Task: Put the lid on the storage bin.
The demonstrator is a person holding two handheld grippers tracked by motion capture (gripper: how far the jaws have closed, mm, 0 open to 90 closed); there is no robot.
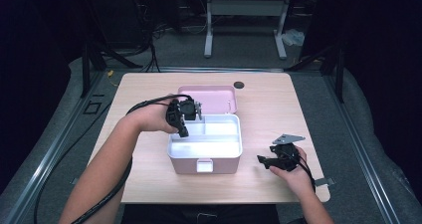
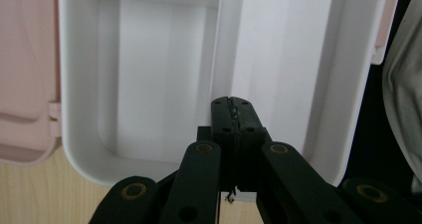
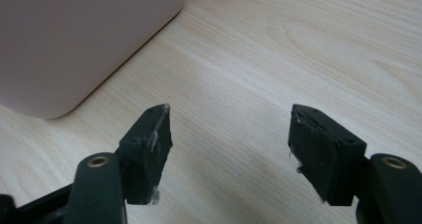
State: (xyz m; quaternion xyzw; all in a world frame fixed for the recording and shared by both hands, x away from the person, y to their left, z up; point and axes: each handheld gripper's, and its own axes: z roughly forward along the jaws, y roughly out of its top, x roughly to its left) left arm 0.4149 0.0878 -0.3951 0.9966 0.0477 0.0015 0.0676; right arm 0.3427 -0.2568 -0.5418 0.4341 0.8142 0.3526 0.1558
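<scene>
Pink box [image 1: 205, 149] sits open mid-worktop, left tool [image 2: 233, 115] clenched empty over its white tray [image 2: 159, 79], right tool [image 3: 229, 149] released beside it on the right; tray lift is likely next, needing reopened jaws.

A light wooden table [image 1: 268, 109] with rounded corners stands in the middle of a dim room, brightly lit from above while everything around it falls off into near darkness, and a small dark round disc [image 1: 239, 85] sits near its far edge. Grey carpet [image 1: 239, 50] covers the floor, with black cables [image 1: 149, 40] trailing over it at the far left beside dark stand legs [image 1: 94, 59]. Beyond the table, the pale metal frame of another desk [image 1: 244, 25] stands on two feet, and metal rails [image 1: 45, 159] run along the floor on either side of the table.
</scene>
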